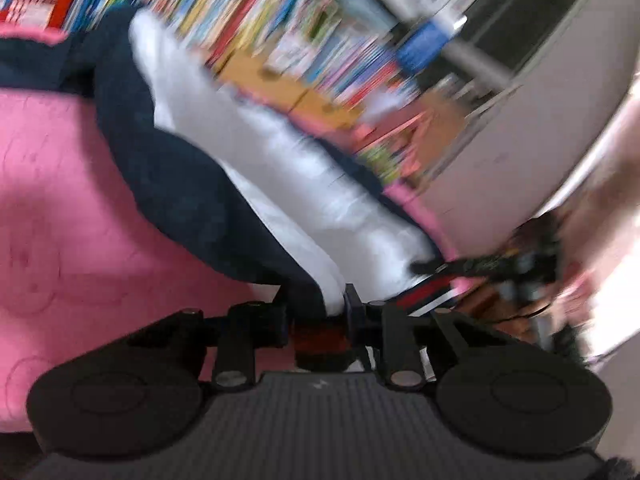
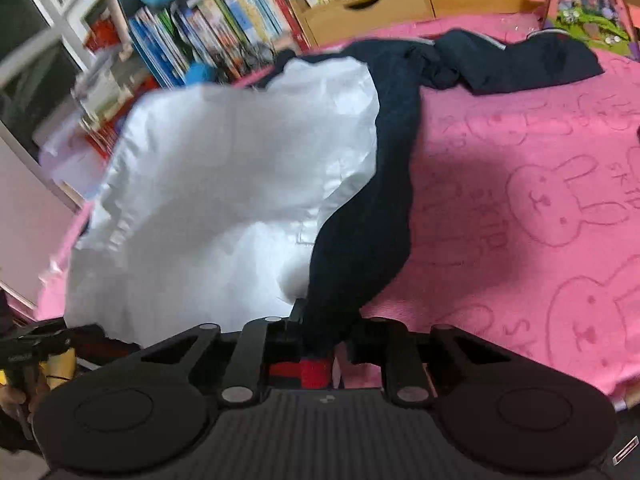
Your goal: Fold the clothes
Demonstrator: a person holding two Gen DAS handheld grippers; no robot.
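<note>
A: What is spread widest in the two views?

B: A pink blanket (image 2: pixel 540 200), printed with rabbit outlines, is seen covering the surface. One is counted. On it, toward the far left in the right wrist view, the garment (image 2: pixel 224 184) is laid: dark navy outside, pale shiny lining inside. One garment is counted, with a navy sleeve-like part trailed to the far right.

A: How is it judged to handle?

B: It is judged soft, light and limp. The lining looks slick, so slipping between the layers can be expected, and any edge that is raised will sag. Nothing fragile is seen in it.

A: Where should hold be taken?

B: At a hem or seam, where lining and shell are caught together, not on the lining alone.

A: And the grippers?

B: Two are counted. The jaws of the right gripper (image 2: pixel 316 338) are drawn narrow on a bunched navy edge at the near side. The jaws of the left gripper (image 1: pixel 324 304) are likewise pinched close, with navy cloth and white lining held between them. That view is blurred, so the exact fold gripped cannot be told.

A: Anything smaller?

B: Books on a shelf (image 2: pixel 224 28) are seen beyond the far edge. They are too many and too blurred to be counted.
</note>
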